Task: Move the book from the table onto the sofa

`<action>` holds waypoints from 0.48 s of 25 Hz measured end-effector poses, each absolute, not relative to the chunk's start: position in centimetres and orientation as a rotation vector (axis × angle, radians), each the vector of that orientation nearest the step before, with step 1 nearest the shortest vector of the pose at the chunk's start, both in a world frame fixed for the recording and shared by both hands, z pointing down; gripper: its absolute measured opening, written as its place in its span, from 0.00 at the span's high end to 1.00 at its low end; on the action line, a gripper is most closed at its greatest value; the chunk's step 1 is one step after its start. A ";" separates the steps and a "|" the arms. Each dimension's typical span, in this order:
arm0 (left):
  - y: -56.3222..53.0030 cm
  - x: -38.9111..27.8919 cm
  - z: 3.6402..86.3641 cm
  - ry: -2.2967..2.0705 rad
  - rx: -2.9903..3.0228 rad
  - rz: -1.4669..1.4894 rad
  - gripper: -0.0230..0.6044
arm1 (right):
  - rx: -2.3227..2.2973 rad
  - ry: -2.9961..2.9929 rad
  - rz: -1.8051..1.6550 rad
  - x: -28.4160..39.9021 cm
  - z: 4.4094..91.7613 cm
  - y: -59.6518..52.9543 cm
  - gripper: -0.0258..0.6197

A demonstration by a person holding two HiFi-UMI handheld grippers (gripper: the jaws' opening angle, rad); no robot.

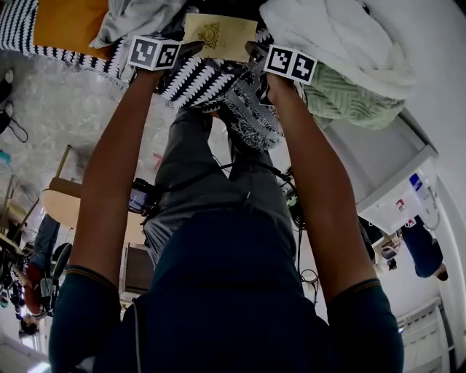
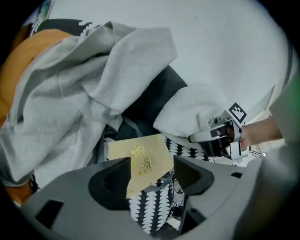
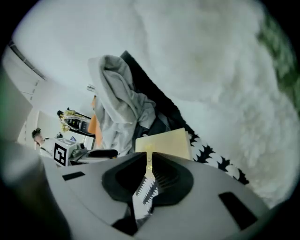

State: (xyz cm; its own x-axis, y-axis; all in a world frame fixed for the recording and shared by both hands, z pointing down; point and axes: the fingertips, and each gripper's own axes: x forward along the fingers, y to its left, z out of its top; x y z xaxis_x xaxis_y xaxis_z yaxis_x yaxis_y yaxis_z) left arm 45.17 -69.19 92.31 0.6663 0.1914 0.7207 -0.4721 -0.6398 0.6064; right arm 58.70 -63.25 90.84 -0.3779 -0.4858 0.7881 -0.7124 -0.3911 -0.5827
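Observation:
The book [image 1: 218, 35], cream with a gold emblem, lies flat on a black-and-white patterned blanket [image 1: 211, 81] on the sofa. My left gripper [image 1: 188, 49] hovers at its left edge with jaws wide open. In the left gripper view the book [image 2: 140, 157] shows beyond the gap of that gripper [image 2: 151, 161], with no pad on it. My right gripper [image 1: 255, 51] is at the book's right edge. In the right gripper view its jaws [image 3: 150, 157] stand almost together with only a slit, and the book [image 3: 164, 143] lies beyond them.
A grey hoodie [image 2: 70, 84] is heaped left of the book over an orange cushion [image 1: 69, 22]. A white fluffy blanket [image 1: 335, 40] and a green knit throw [image 1: 349, 98] fill the right. A white cabinet [image 1: 378, 160] stands beside the sofa.

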 end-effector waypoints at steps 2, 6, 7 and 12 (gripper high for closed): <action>-69.8 45.6 90.1 -0.231 2.095 0.978 0.51 | 1.617 -1.758 1.788 58.0 88.1 -64.2 0.92; -70.8 46.2 85.0 -0.240 2.209 0.929 0.54 | 1.582 -1.968 1.570 57.3 82.5 -65.6 0.94; -71.0 46.4 83.7 -0.242 2.236 0.912 0.55 | 1.581 -2.005 1.531 57.3 81.1 -65.8 0.94; -71.8 47.2 77.2 -0.264 2.366 0.834 0.58 | 1.595 -2.177 1.328 58.0 74.0 -67.3 0.94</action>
State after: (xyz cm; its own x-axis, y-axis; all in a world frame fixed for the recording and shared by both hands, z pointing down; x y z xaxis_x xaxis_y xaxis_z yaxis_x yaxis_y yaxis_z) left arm 47.25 -71.78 77.22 0.7815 0.0136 0.6237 -0.3704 -0.7944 0.4814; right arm 58.03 -67.28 73.98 -0.4312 -0.7052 0.5629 -0.8232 0.0520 -0.5654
